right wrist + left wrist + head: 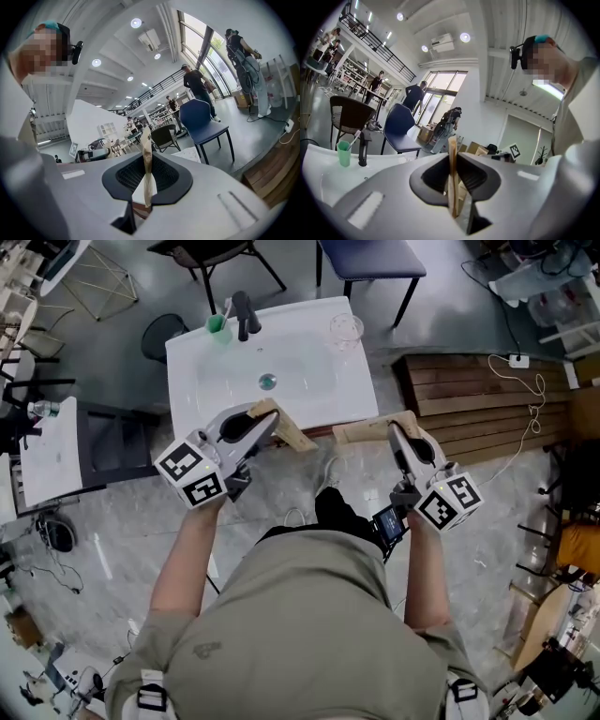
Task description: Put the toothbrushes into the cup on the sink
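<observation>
Your left hand-held gripper point(265, 424) is clenched on a thin, flat left tan pack point(286, 430). Your right hand-held gripper point(398, 435) is clenched on a right tan pack point(367, 430). Each gripper view shows its pack edge-on, so you cannot tell what is inside. A small dark mark on the right one is too tiny to read. The only clear print is the black and white squares on the gripper cubes. Your body hides the floor under you. Both packs are close to the near edge of the white sink point(309, 390). At its far rim a green cup point(217, 324) stands just beside the black tap point(246, 315), with a toothbrush point(356, 137) in it. A clear cup point(345, 329) stands at the far right corner. Farther off are a blue chair point(370, 257), a wooden pallet point(469, 395) on the shiny grey floor point(300, 479), and a big bright hall with people
</observation>
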Available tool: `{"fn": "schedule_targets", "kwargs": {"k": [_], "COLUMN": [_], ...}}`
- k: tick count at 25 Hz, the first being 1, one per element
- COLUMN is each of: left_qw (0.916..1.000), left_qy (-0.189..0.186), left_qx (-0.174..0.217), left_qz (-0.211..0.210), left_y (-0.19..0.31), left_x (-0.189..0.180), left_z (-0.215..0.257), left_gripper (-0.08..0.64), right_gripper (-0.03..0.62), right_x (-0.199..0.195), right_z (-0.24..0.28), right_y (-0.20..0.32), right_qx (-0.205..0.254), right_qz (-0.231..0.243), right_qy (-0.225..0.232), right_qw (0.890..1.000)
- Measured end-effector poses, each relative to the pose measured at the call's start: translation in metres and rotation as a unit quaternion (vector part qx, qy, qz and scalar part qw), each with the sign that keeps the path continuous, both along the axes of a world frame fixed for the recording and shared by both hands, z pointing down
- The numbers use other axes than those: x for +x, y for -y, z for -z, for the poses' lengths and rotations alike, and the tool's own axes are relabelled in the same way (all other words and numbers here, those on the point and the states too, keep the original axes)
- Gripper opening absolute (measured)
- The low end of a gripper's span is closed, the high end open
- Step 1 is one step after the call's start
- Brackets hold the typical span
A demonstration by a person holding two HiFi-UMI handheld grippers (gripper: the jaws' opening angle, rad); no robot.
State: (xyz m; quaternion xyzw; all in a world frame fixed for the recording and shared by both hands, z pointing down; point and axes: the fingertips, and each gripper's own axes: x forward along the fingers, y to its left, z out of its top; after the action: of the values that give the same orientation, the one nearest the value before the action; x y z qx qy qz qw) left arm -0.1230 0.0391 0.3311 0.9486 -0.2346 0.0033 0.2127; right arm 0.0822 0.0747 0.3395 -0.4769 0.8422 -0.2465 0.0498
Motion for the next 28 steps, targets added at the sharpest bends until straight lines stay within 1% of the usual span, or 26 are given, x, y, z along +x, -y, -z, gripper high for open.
{"fn": "schedule_targets", "kwargs": {"k": [8,12,19,28], "left_qw": [0.9997,0.9995,0.9991,0.9978], "left_qy": [0.023,0.029,0.027,0.022], "left_qx": [0.003,0.004,0.003,-0.003], "left_qz": [0.003,0.012,0.031,0.063], "left_y": [0.021,0.04,0.076,0.11], "left_x": [0.021,0.031,0.044,0.056], "left_z": [0.004,0.005,0.008,-0.003], "left_gripper": [0.052,0.052,0.052,0.052], "right_gripper": [0.043,0.043,0.043,0.043], "right_x": [0.027,0.037,0.052,0.065], "right_z": [-0.007,-0.009,0.001,0.0], "right_y": [0.03,0.054,0.1,0.15], "right_qx": [0.008,0.003,0.01,0.013], "right_qz": [0.003,0.009,0.015,0.032], "right_qy": [0.02,0.023,0.016,0.0], "right_qw": [1.0,1.0,1.0,0.999]}}
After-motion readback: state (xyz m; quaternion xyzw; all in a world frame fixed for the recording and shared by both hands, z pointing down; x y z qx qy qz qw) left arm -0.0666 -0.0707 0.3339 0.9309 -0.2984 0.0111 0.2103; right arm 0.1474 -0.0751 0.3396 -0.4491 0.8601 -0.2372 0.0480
